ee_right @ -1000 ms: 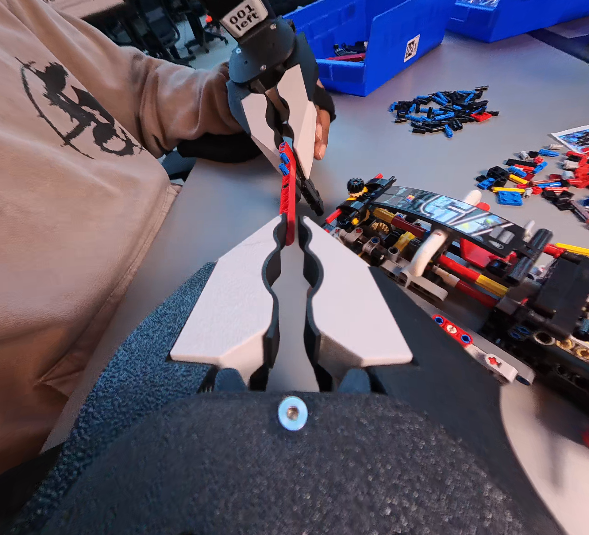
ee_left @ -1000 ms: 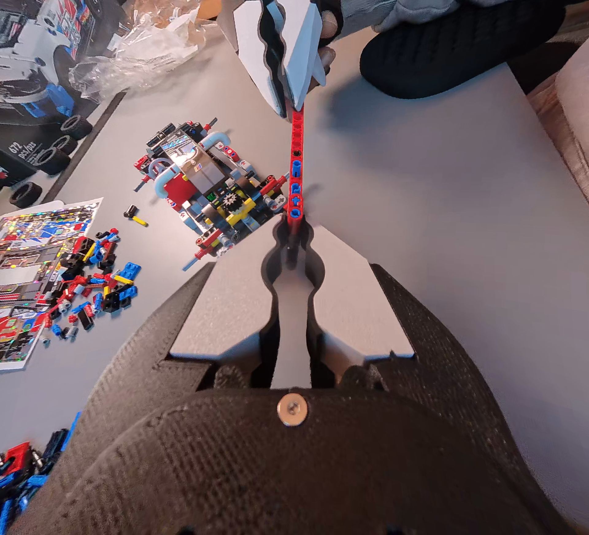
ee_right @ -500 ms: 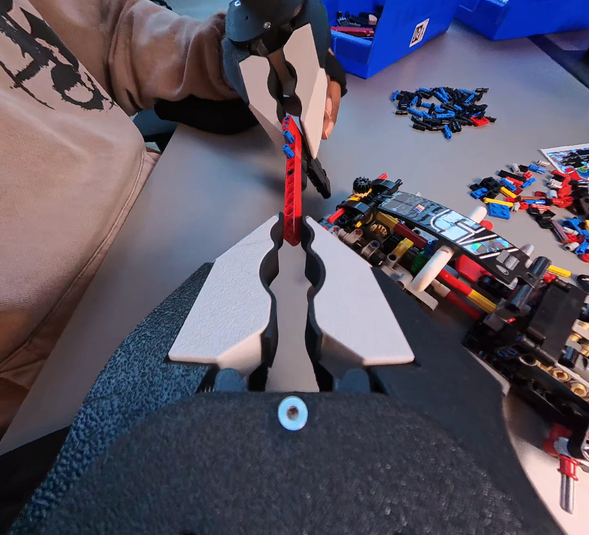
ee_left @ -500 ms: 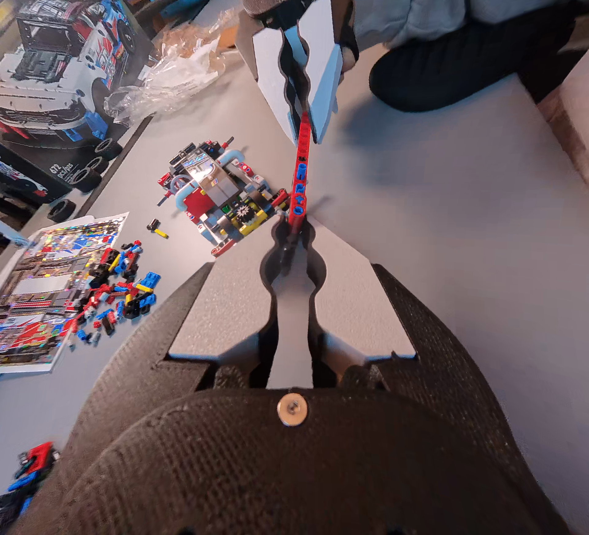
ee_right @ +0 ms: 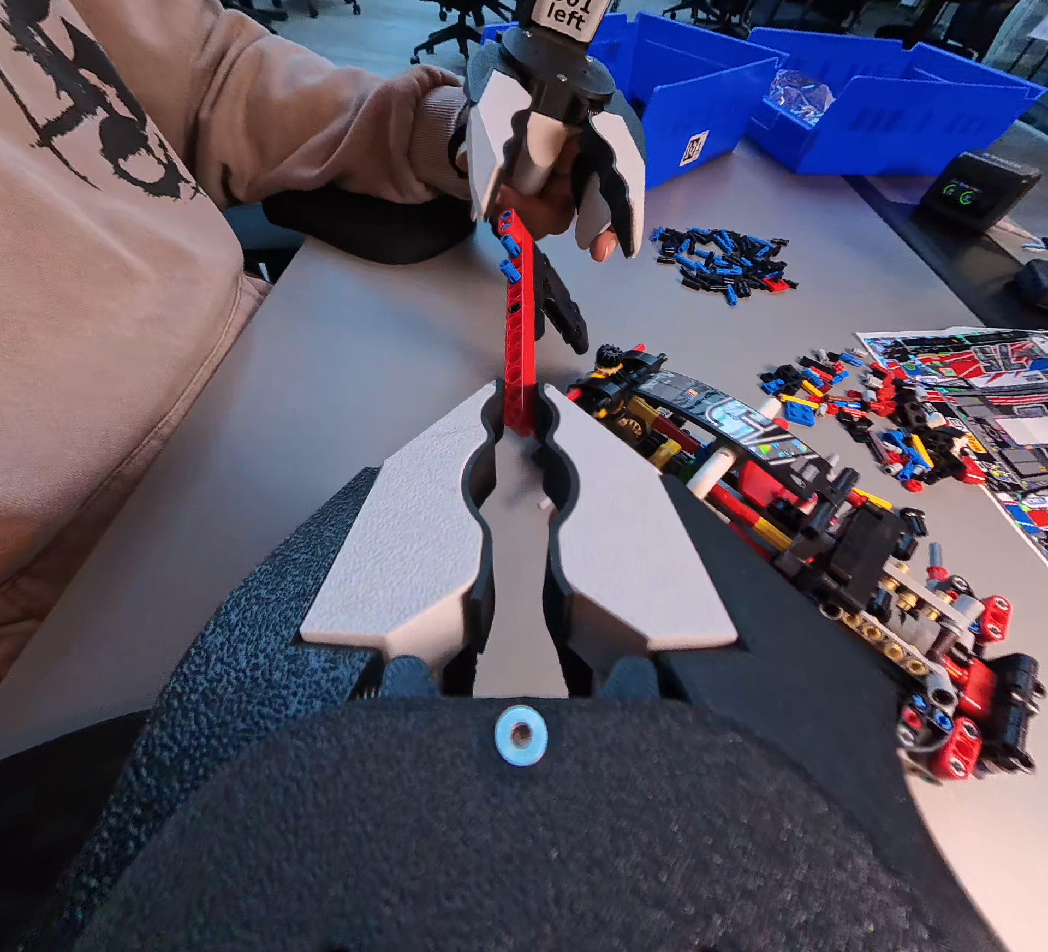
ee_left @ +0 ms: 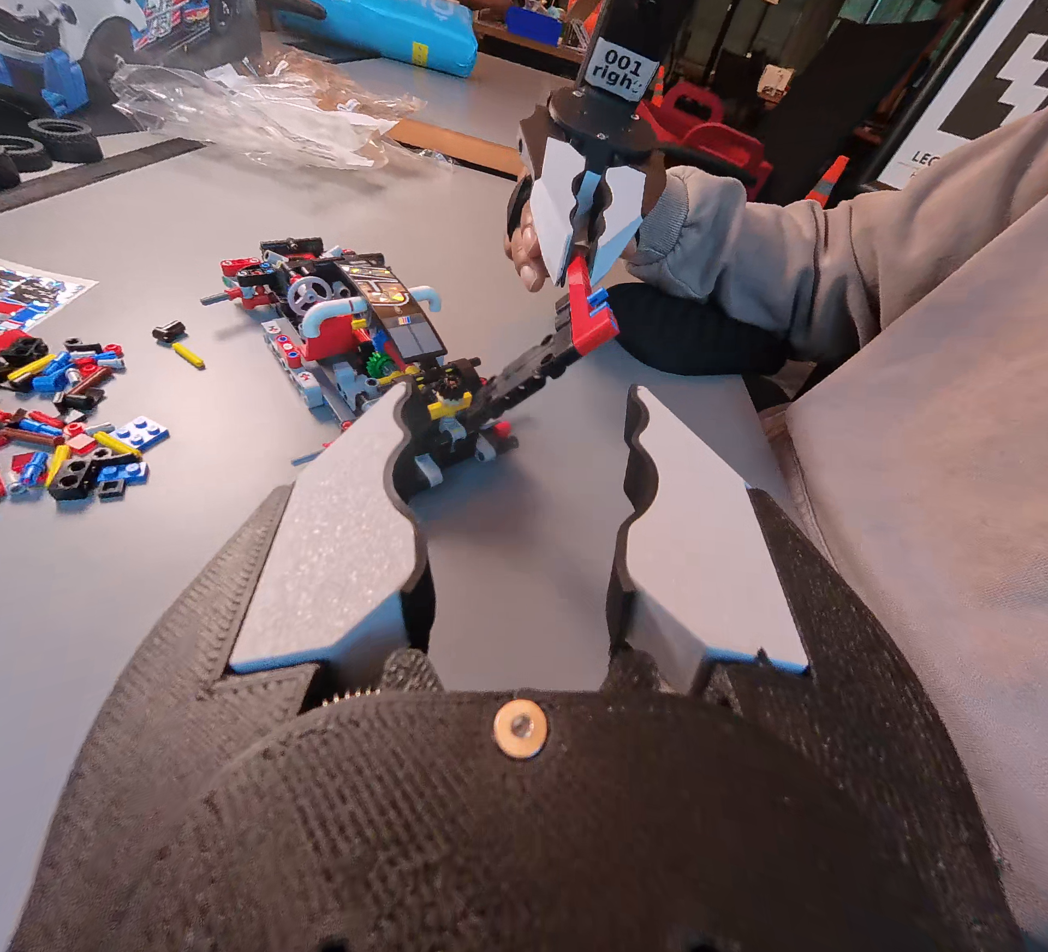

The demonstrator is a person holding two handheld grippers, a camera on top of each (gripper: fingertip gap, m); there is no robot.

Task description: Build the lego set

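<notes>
Red beam (ee_right: pixel 519 352) with blue pins (ee_right: pixel 510 258); grey table (ee_left: pixel 170 528); blue bins (ee_right: pixel 884 125); white-fingered claw (ee_right: pixel 519 403).

Left hand-held gripper (ee_left: pixel 513 403): two pale grey wedge fingers (ee_left: pixel 334 522) with wavy black inner edges; black woven-textured housing; one silver screw (ee_left: pixel 520 727) at centre.
Right hand-held gripper (ee_right: pixel 519 417): same pale grey fingers (ee_right: pixel 408 533), wavy black lining; black pebbled housing; silver screw (ee_right: pixel 520 736) at centre.
Handles: black, round collar with small screws; each carries a white sticker (ee_right: pixel 569 6) with dark print.
Clothing: beige sweatshirt (ee_right: pixel 85 221), ribbed cuffs (ee_left: pixel 689 221), black brush-like print (ee_right: pixel 79 91) on the chest.
Wrists: black strap beside each cuff.
</notes>
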